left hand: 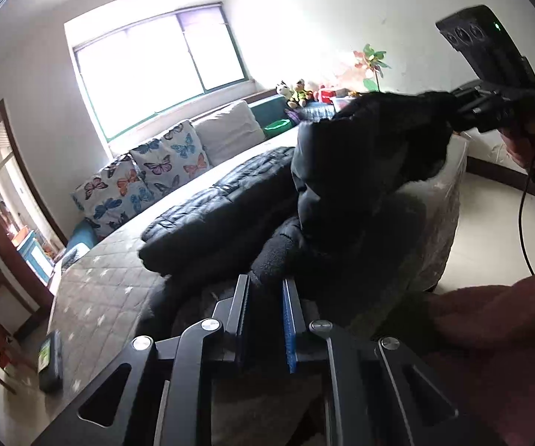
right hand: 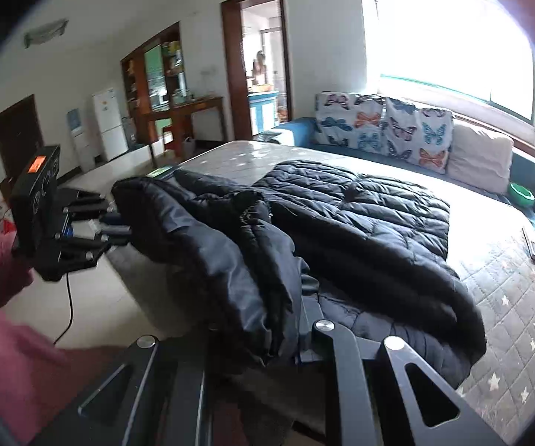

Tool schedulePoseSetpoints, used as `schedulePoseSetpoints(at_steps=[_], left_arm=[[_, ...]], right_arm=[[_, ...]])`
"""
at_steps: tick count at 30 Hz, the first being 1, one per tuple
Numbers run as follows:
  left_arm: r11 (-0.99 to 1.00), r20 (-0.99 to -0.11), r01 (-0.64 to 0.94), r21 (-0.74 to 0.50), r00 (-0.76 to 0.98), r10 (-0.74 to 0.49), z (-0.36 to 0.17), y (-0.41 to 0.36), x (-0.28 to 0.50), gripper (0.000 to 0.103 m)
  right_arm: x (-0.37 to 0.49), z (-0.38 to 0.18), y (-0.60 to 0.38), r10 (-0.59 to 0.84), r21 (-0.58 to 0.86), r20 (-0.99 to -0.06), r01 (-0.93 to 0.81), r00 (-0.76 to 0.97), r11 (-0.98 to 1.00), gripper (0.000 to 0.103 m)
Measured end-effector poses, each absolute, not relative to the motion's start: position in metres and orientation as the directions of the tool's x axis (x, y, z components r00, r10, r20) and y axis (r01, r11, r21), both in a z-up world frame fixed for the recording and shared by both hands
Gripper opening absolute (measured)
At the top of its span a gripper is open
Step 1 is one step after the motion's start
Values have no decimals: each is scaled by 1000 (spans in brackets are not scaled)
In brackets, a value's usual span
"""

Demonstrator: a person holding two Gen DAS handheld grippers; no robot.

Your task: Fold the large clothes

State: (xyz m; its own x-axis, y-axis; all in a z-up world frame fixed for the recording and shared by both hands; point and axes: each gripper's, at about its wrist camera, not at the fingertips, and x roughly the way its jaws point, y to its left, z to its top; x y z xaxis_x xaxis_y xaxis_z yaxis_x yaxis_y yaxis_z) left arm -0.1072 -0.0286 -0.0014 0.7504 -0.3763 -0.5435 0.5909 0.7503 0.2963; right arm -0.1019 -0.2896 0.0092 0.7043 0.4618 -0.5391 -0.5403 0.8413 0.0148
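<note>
Now both tools, left tool (left hand: 265,293) and right tool (right hand: 297,319), clamp the black jacket's (right hand: 360,215) near edge.

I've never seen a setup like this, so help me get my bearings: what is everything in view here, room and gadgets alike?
jacket: one, black, quilted, on the mattress, near edge lifted
mattress: one, grey, quilted with stars, under the jacket
butterfly cushions: two, white with coloured butterflies, on the sofa
plain cushion: one, cream, beside them
sofa: one, blue, under the window
window: one, green frame, bright
soft toys: several, mixed colours, sofa's far end
fridge: one, white, far wall
left gripper: one, black, fingers shut on the jacket
right gripper: one, black, fingers shut on the jacket
sleeve: pink, the person's
</note>
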Motion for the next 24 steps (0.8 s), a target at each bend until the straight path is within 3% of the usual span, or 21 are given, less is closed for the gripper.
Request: schedulePoseSetpoints(at_steps=[4, 8, 11, 14, 15, 16, 17, 19, 24], left_arm=[[775, -492, 571, 272, 775, -397, 18, -20, -116, 4], [816, -467, 529, 232, 797, -383, 39, -17, -93, 4], [788, -497, 608, 100, 716, -490, 50, -8, -80, 4], [777, -509, 616, 130, 714, -480, 47, -5, -87, 8], [774, -526, 618, 141, 709, -470, 45, -4, -89, 13], [771, -545, 617, 155, 704, -455, 41, -8, -91, 27], [768, -561, 615, 178, 705, -434, 36, -10, -95, 50], [769, -559, 582, 264, 742, -370, 24, -16, -101, 81], [749, -529, 536, 389, 796, -295, 2, -29, -109, 92]], right_arm=[[-103, 18, -283, 455, -5, -542, -544, 706, 839, 17], [-76, 30, -279, 460, 6, -541, -544, 704, 839, 17], [-51, 44, -277, 456, 13, -542, -536, 706, 844, 17], [-39, 53, -279, 458, 5, -528, -537, 715, 844, 17], [-33, 56, -280, 460, 12, -525, -534, 716, 846, 17], [-26, 59, -282, 465, 29, -527, -532, 712, 846, 16], [-34, 54, -284, 467, 36, -524, -530, 712, 848, 16], [-33, 54, -285, 471, 38, -515, -530, 716, 847, 16], [-40, 48, -285, 472, 35, -509, -531, 720, 847, 16]])
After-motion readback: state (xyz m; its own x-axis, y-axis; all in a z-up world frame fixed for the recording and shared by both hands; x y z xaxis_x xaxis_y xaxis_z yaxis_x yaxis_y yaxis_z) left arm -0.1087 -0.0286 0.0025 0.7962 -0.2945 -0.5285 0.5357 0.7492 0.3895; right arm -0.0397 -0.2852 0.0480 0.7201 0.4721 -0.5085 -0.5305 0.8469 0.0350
